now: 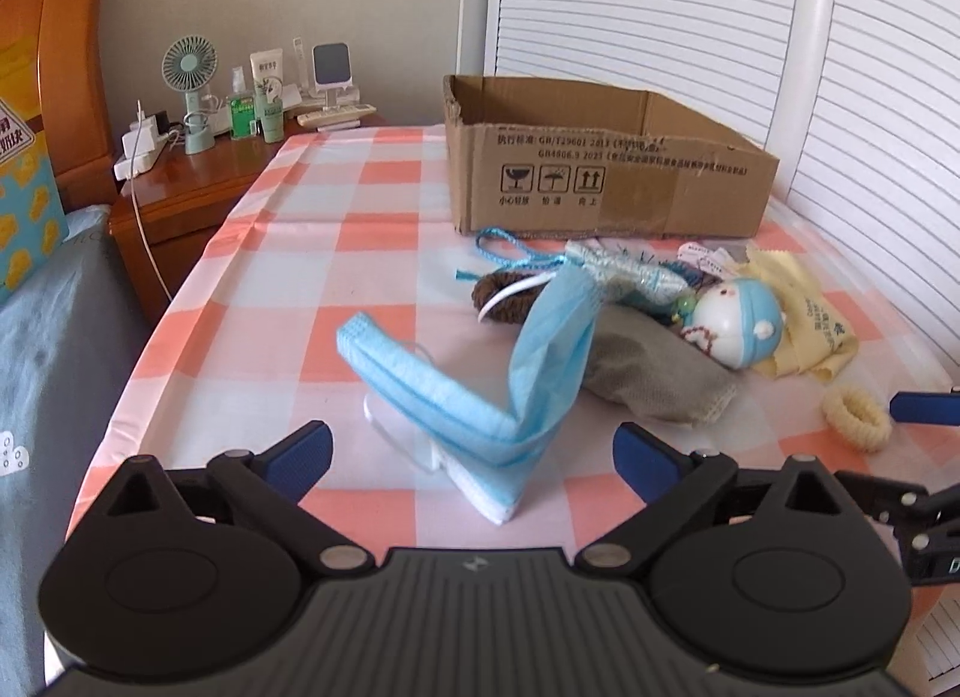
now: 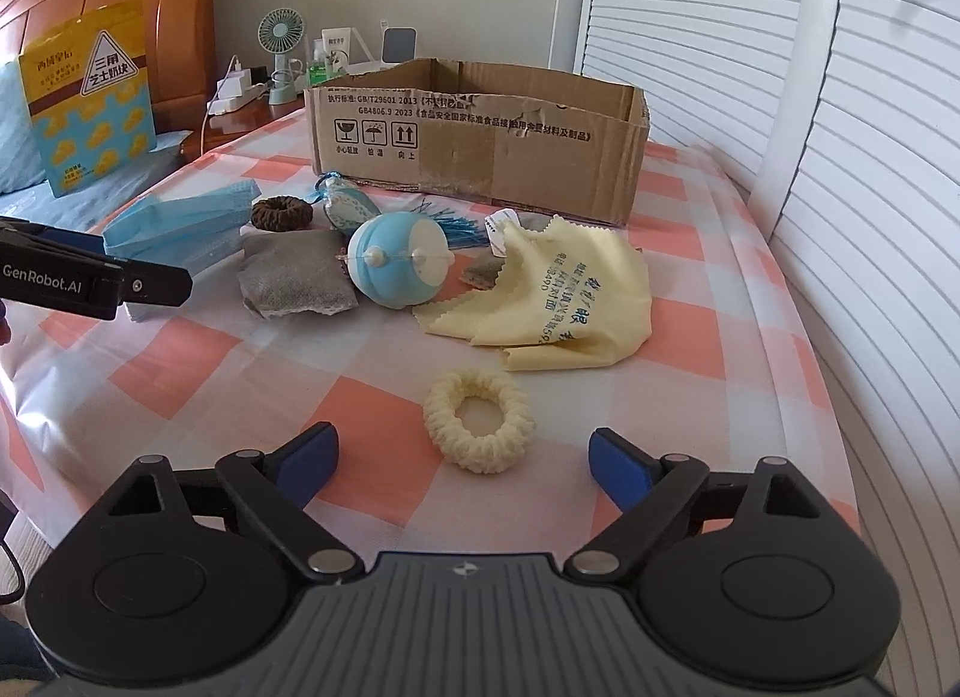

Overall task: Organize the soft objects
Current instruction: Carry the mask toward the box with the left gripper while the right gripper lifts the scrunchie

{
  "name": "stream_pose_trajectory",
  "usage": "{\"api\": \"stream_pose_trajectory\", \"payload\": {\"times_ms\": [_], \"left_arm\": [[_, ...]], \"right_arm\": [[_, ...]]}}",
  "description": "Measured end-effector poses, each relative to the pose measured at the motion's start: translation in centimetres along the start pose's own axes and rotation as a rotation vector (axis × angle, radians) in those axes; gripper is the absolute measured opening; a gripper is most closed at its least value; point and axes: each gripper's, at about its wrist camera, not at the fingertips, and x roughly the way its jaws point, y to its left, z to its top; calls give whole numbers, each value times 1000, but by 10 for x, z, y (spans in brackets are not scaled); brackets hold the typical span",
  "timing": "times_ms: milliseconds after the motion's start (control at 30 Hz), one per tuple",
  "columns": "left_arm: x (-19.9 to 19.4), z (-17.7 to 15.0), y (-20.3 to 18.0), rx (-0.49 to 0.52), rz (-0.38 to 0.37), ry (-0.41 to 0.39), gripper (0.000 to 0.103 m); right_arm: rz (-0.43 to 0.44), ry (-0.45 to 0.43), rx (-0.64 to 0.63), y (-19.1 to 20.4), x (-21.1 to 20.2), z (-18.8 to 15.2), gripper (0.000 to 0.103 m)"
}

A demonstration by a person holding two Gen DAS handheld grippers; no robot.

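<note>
Nothing appears to be in the box [image 2: 480, 138] yet, so the sorting is judged to be at its start. The left hand-held gripper [image 1: 474, 451] is held low, spread, with the mask [image 1: 480, 385] lying loose between its pads, ungrasped. The right hand-held gripper [image 2: 462, 457] is likewise spread, the cream scrunchie [image 2: 480, 421] just ahead on the counter [image 2: 240, 373]. A closing pinch is called for next, then a carry to the box.

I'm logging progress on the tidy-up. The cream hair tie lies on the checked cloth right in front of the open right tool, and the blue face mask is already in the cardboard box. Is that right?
Not quite. The blue face mask isn't in the cardboard box; it sits on the checked cloth just ahead of the open left tool, as the left wrist view shows. The cream hair tie does lie before the open right tool.
</note>
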Motion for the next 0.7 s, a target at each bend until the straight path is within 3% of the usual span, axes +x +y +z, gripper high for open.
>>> {"api": "stream_pose_trajectory", "payload": {"times_ms": [133,400,600,700], "left_arm": [[6,6,-9,21,13,-21,92],[19,10,-4,-35,6,7,56],[15,10,5,-58,-1,-1,39],[13,12,7,-46,-1,-9,35]], "right_arm": [[1,-4,-2,0,1,0,95],[9,-11,-26,3,4,4,90],[16,-15,-44,5,7,11,67],[4,-11,-37,4,7,12,49]]}}
